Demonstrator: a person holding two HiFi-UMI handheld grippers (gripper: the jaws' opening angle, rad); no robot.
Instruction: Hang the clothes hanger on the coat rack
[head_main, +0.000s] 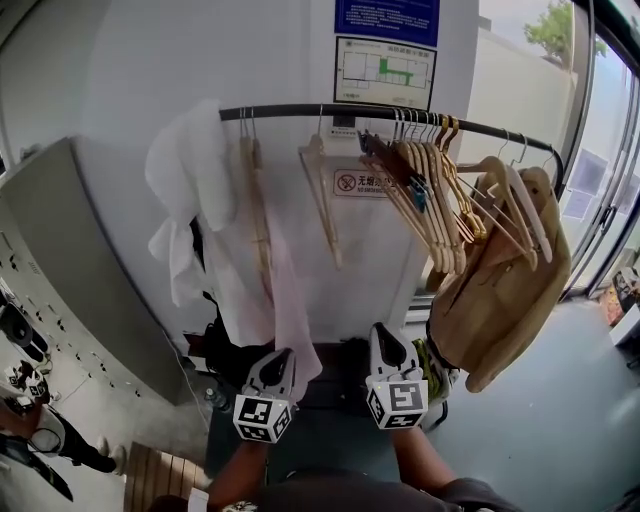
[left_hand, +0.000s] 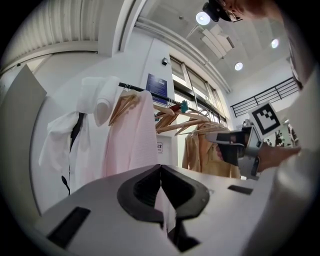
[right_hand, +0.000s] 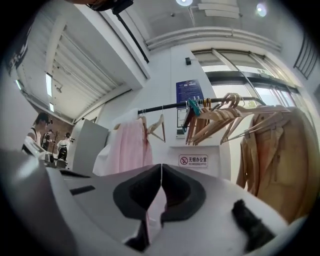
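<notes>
A black rack bar (head_main: 340, 110) runs across the wall. A pink garment (head_main: 285, 300) hangs from it on a wooden hanger (head_main: 252, 190), beside a white garment (head_main: 195, 190). My left gripper (head_main: 283, 357) is shut on the pink garment's lower edge, and pale pink cloth sits between its tips (left_hand: 160, 167). My right gripper (head_main: 382, 335) is low, to the right of the pink cloth and apart from it. Its tips (right_hand: 161, 166) meet, with only a thin pale strip in the slit. An empty wooden hanger (head_main: 322, 195) hangs mid-bar.
A bunch of wooden hangers (head_main: 430, 195) and a tan coat (head_main: 510, 290) fill the bar's right end. A grey cabinet (head_main: 70, 270) stands at the left and a glass door (head_main: 610, 200) at the right. Dark bags (head_main: 225, 350) lie under the rack.
</notes>
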